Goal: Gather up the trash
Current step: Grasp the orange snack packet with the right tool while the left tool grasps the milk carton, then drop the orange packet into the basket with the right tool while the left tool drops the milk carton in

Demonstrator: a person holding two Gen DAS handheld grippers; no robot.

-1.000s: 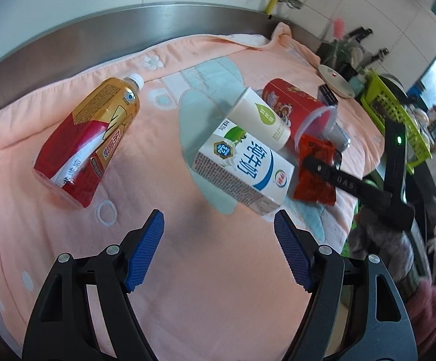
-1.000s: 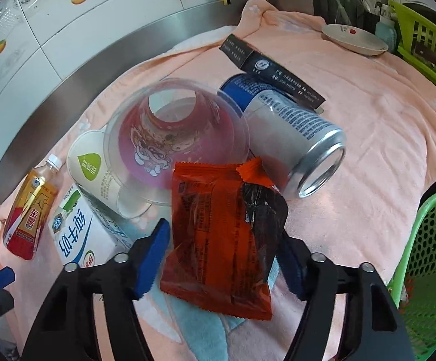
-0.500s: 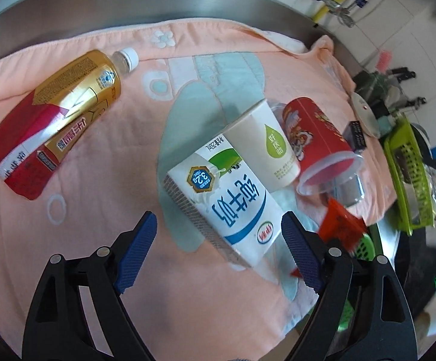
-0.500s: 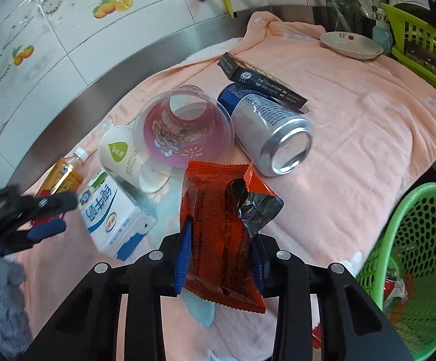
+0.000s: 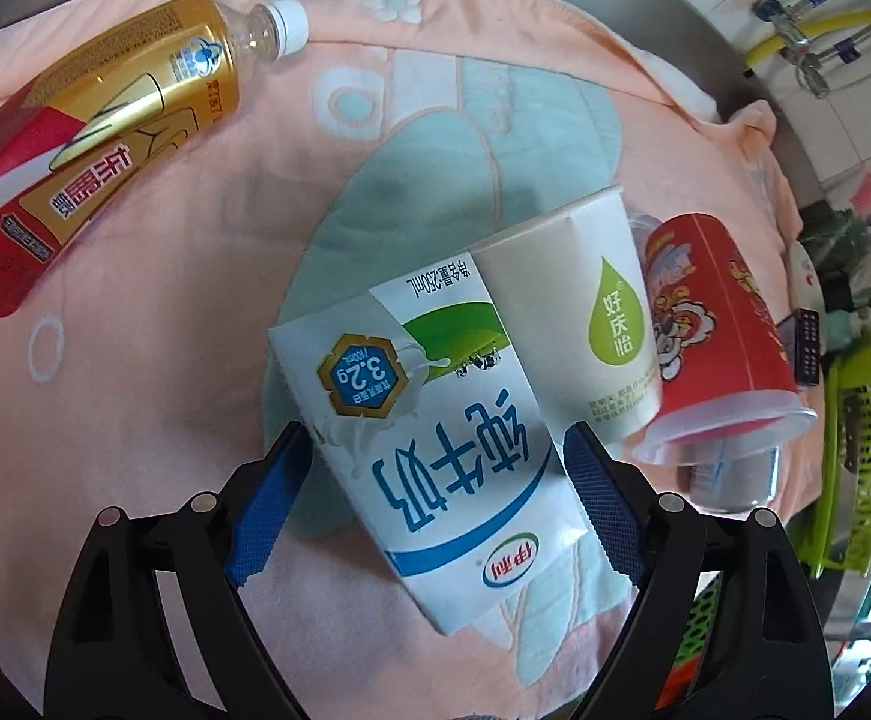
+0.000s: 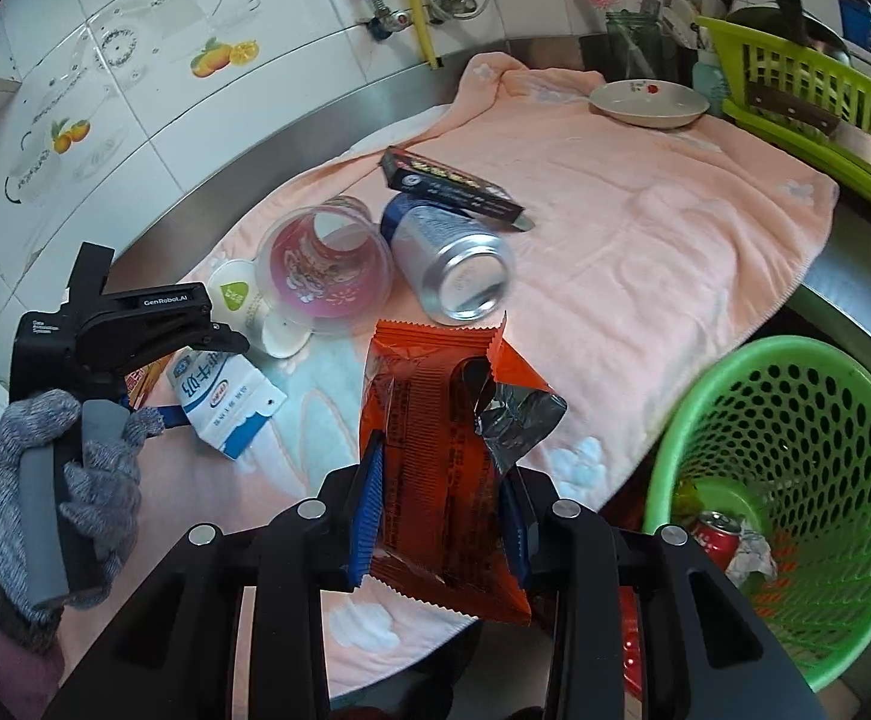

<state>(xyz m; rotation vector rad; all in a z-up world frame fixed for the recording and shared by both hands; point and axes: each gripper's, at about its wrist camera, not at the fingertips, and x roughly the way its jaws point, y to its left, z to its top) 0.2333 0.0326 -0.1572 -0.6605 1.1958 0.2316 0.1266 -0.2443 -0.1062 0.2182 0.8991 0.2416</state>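
A white and blue milk carton (image 5: 453, 480) lies on the peach towel (image 5: 135, 420), and my left gripper (image 5: 432, 444) stands open astride it, a blue pad on each side and neither pressing. In the right wrist view the same carton (image 6: 219, 402) shows under that gripper, which a gloved hand (image 6: 57, 480) holds. My right gripper (image 6: 441, 498) is shut on a torn orange snack wrapper (image 6: 435, 408), lifted off the towel, left of the green mesh basket (image 6: 843, 450). The basket holds a red can and crumpled paper.
A gold and red drink bottle (image 5: 93, 138) lies far left. A white paper cup (image 5: 585, 324) and a red plastic cup (image 5: 717, 324) lean against the carton. A silver can (image 6: 453, 264), a dark box (image 6: 453, 186), a plate (image 6: 648, 102) and a green dish rack (image 6: 813, 90) lie beyond.
My left gripper rolled and came down over the milk carton, jaws wider. My right gripper shut on the orange wrapper, lifted it and carried it toward the green basket.
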